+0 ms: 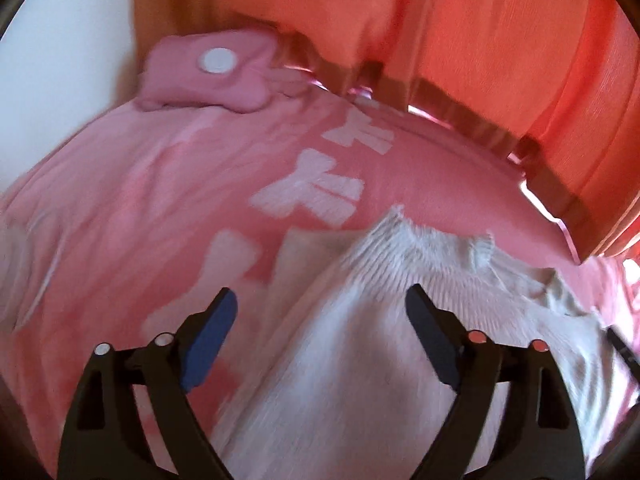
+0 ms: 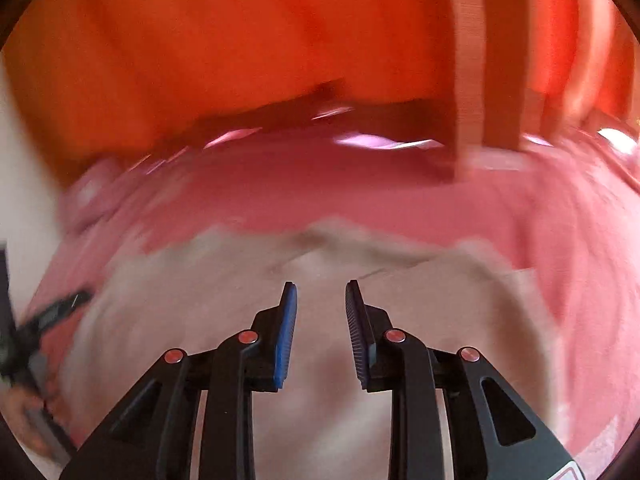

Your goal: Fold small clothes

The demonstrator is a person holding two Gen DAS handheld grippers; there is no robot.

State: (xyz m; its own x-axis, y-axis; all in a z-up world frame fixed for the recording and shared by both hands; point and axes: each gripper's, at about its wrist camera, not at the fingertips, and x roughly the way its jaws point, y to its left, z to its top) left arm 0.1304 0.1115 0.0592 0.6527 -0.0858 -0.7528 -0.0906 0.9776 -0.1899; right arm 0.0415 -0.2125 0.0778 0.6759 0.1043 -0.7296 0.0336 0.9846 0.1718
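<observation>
In the left wrist view we see our left gripper (image 1: 320, 300) spread wide at the bottom of the frame, nothing between its blue pads, hovering over the white knitted garment (image 1: 360, 340). That garment lies across the lower middle and lower right, its ribbed edge toward the centre, on a pink bedspread (image 1: 140, 200) with pale bow shapes. A pink pillow (image 1: 208, 76) with a white round patch sits at the upper left, and orange curtains (image 1: 480, 40) fill the top.

In the blurred right wrist view, our right gripper (image 2: 320, 292) stands narrowly parted, empty, above the same pale garment (image 2: 240, 280), which covers the lower centre. The left gripper's dark body shows at the left edge.
</observation>
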